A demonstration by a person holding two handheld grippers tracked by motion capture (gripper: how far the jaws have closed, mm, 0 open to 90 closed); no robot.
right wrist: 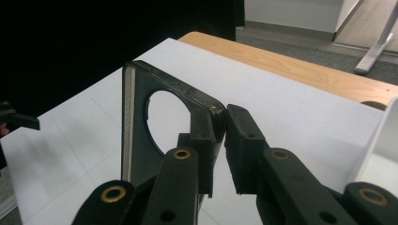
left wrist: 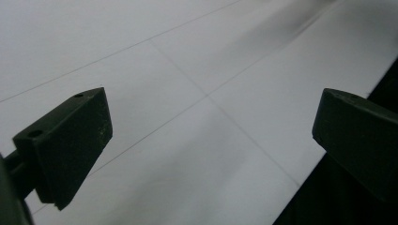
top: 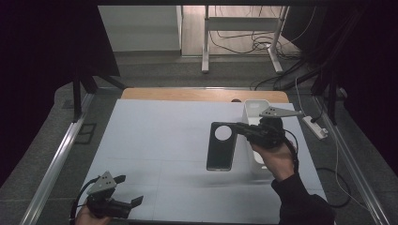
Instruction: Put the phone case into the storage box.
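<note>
The right tool (top: 240,129) clamps a dark phone case (top: 221,146) by its corner (round cutout beside the jaws); the left tool (top: 126,190) gapes empty above the surface (top: 159,136).

White table mat (top: 155,140), wooden table edge (top: 187,94), white upright bin (top: 254,112), power strip (top: 315,127), desk legs (top: 205,47) beyond

Dim, underexposed frames; the white surface (top: 155,140) is evenly lit, probably from overhead, while the surroundings fall black. Soft shadows lie below the right tool (top: 240,127). The left tool's (left wrist: 211,140) close jaws look blurred.
</note>
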